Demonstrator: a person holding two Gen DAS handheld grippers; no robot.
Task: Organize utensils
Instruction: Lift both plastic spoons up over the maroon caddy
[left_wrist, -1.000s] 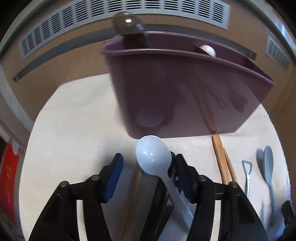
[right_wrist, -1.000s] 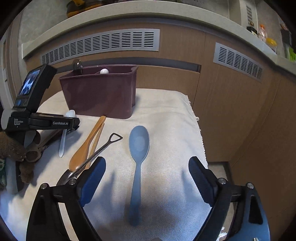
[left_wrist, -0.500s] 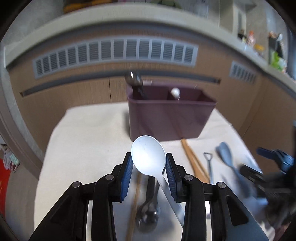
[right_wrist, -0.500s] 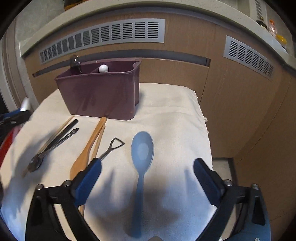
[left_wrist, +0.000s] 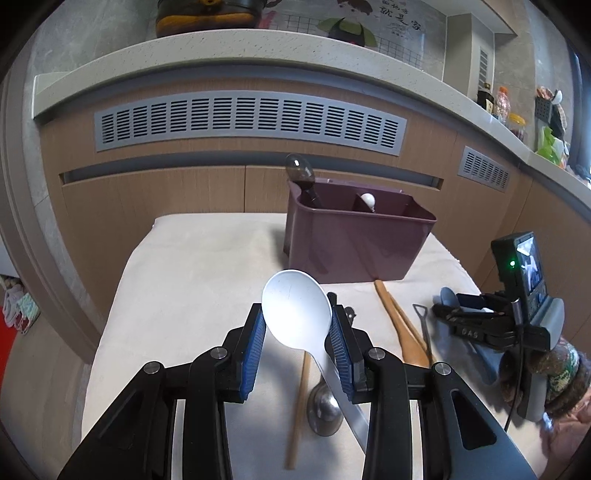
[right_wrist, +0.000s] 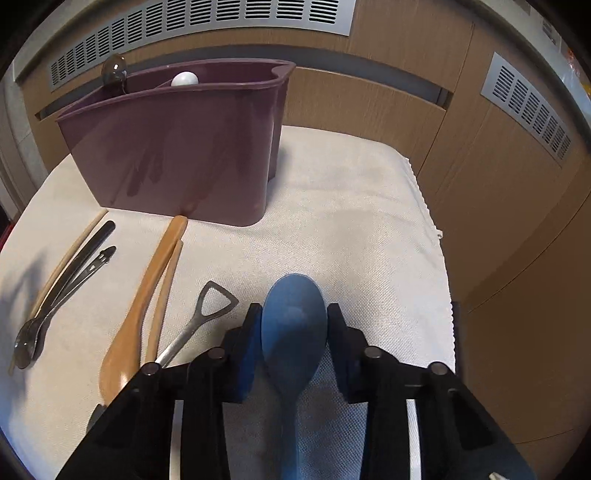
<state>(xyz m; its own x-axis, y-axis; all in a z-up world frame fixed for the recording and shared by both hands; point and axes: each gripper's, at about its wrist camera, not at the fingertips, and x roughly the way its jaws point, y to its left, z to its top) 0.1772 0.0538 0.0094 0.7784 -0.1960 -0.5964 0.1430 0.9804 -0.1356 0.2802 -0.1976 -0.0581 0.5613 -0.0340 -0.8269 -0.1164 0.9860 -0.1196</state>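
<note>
My left gripper (left_wrist: 296, 325) is shut on a white plastic spoon (left_wrist: 295, 306), bowl up, held above the cloth in front of the purple utensil holder (left_wrist: 354, 243). My right gripper (right_wrist: 293, 332) is closed around the bowl of a blue spoon (right_wrist: 293, 325) that lies on the white cloth (right_wrist: 351, 221). The right gripper also shows at the right of the left wrist view (left_wrist: 476, 325). The purple holder (right_wrist: 177, 155) stands behind, with a dark spoon (right_wrist: 114, 70) and a white spoon (right_wrist: 184, 78) in it.
On the cloth lie a wooden spoon (right_wrist: 140, 306) and wooden stick, a metal shovel-handled utensil (right_wrist: 199, 325), a dark steel spoon (right_wrist: 55, 299) and a chopstick (left_wrist: 299, 406). Wooden cabinet fronts with vents (left_wrist: 251, 118) rise behind. The cloth's fringed edge (right_wrist: 439, 236) is at right.
My left gripper closed on the white spoon, lifted it and pulled back from the holder. My right gripper moved down and forward and closed onto the blue spoon's bowl.
</note>
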